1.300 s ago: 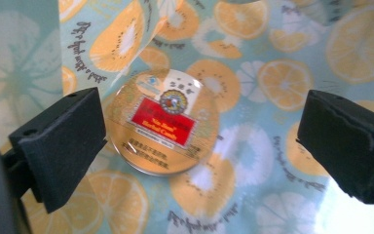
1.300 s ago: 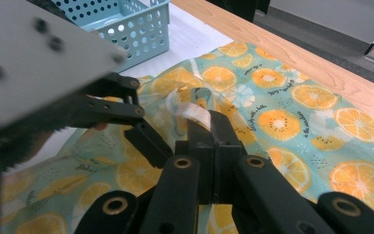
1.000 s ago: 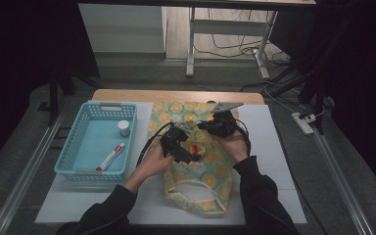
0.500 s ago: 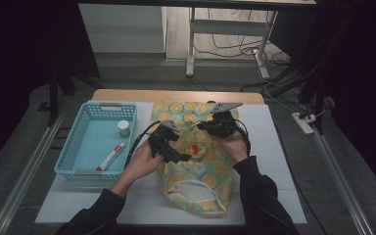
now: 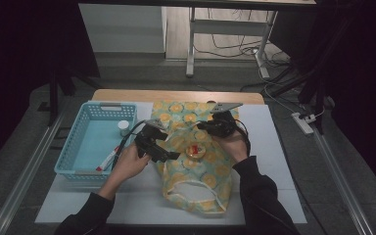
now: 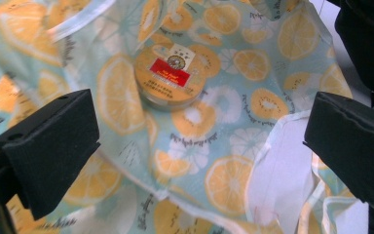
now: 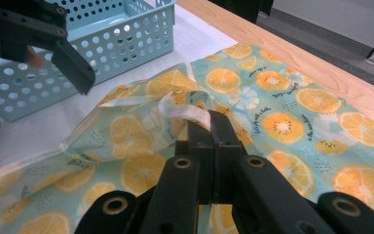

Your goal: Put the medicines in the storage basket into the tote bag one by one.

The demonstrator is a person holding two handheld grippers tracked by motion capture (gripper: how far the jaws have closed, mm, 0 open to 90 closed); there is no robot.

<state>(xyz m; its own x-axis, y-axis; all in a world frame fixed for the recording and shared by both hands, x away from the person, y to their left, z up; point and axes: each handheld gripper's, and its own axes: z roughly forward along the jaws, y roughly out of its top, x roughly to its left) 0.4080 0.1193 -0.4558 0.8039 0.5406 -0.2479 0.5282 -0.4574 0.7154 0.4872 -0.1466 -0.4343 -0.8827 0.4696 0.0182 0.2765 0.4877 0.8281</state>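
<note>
A cloth bag (image 5: 196,171) printed with orange slices lies flat on the white mat. A round tin (image 5: 194,150) with a red label rests on the cloth. My left gripper (image 5: 165,152) hovers just left of the tin, open and holding nothing. In the left gripper view the tin (image 6: 171,75) sits ahead of the wide-apart jaws of the left gripper (image 6: 199,146). My right gripper (image 5: 203,126) is above the tin and shut on the bag's pale strap (image 7: 187,109), lifting it a little; in the right gripper view, the right gripper (image 7: 209,124) pinches that strap.
A light blue basket (image 5: 68,161) stands at the left of the mat, holding a small white bottle (image 5: 123,127) and a red and white tube (image 5: 108,159). A wooden strip (image 5: 127,95) runs along the far edge. The basket (image 7: 126,34) is close behind the left gripper (image 7: 73,63).
My left gripper has drawn back to the left, away from the tin, which stays on the cloth. The right gripper has kept still on the strap.
</note>
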